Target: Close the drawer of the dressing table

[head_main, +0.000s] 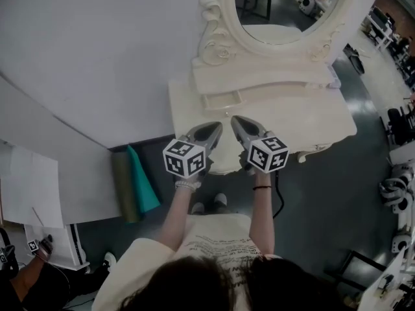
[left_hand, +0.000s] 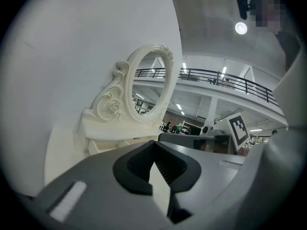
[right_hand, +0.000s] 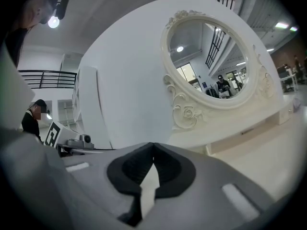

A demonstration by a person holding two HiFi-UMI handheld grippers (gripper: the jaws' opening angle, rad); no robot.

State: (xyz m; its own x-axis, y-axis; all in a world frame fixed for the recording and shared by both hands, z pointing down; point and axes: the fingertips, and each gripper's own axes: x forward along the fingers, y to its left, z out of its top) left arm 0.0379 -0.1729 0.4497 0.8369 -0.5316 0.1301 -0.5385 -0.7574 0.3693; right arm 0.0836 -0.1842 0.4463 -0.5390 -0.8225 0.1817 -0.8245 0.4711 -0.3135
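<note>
A cream dressing table point(head_main: 324, 125) with an oval mirror point(head_main: 285, 8) stands against a white wall. Under the mirror runs a low shelf unit, and its small left drawer point(head_main: 220, 100) juts out a little over the tabletop. That drawer also shows in the left gripper view point(left_hand: 98, 145), beneath the mirror frame. My two grippers hover side by side over the table's front edge, pointing toward the mirror. The left gripper point(head_main: 217, 126) point(left_hand: 153, 143) is shut with nothing in it. The right gripper point(head_main: 235, 119) point(right_hand: 153, 144) is shut and empty too. Neither touches the drawer.
A teal and an olive rolled mat point(head_main: 137, 183) lean by the wall left of the table. A black cable point(head_main: 280, 203) hangs off the table's front. A white desk point(head_main: 39, 199) with a person's hand is at the lower left, and equipment point(head_main: 397, 193) lines the right.
</note>
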